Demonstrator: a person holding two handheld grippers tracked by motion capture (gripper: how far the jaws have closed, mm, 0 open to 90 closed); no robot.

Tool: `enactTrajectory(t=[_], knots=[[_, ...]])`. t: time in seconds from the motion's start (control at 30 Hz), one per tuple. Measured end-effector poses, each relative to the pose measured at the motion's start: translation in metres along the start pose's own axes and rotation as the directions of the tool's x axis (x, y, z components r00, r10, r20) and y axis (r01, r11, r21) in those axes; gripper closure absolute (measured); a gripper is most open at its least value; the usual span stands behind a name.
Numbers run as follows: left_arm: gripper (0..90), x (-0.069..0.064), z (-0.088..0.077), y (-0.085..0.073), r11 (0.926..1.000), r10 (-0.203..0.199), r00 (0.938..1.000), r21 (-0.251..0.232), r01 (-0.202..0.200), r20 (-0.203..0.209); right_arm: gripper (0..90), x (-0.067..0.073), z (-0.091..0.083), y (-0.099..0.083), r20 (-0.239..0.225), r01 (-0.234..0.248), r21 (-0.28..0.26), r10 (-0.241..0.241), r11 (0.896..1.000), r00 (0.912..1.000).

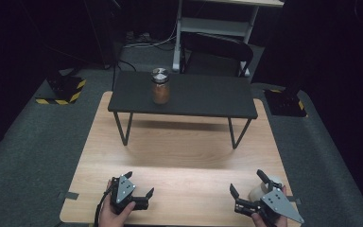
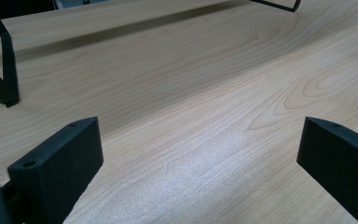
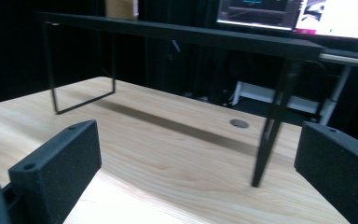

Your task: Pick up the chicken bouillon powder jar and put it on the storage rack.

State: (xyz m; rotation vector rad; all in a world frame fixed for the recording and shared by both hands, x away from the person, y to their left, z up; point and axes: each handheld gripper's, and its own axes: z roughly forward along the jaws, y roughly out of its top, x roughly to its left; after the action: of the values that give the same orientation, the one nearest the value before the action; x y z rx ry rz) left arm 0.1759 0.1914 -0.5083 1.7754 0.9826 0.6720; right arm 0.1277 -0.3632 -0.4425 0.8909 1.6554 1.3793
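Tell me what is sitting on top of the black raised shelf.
One jar with a silver lid and brownish contents stands upright on the black raised shelf, toward its left end. The rest of the top is bare. The tabletop under the shelf is partly covered, so it cannot be checked.

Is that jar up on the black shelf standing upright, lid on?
Upright and capped: the jar stands straight on the black shelf, silver lid on top.
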Motion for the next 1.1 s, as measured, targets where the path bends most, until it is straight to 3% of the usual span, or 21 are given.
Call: enactTrajectory(t=[0.33,0.7,1.1], knots=[[0.5,0.001,0.001,0.001,1.0,0.008,0.9999,0.005,-0.008,0.01,0.1,-0.011,-0.018,-0.001,0.091,0.002,0.008,-0.002,1.0,0.9958],[0.6,0.002,0.001,0.001,1.0,0.006,0.9999,0.006,-0.006,0.015,0.1,-0.018,-0.028,-0.007,0.153,-0.012,0.031,0.007,0.999,0.9882],[0.5,0.004,0.0,0.0,1.0,-0.001,0.9998,0.0,0.001,0.02,0.1,-0.028,-0.027,-0.019,0.171,-0.052,0.067,0.04,0.996,0.9845]])
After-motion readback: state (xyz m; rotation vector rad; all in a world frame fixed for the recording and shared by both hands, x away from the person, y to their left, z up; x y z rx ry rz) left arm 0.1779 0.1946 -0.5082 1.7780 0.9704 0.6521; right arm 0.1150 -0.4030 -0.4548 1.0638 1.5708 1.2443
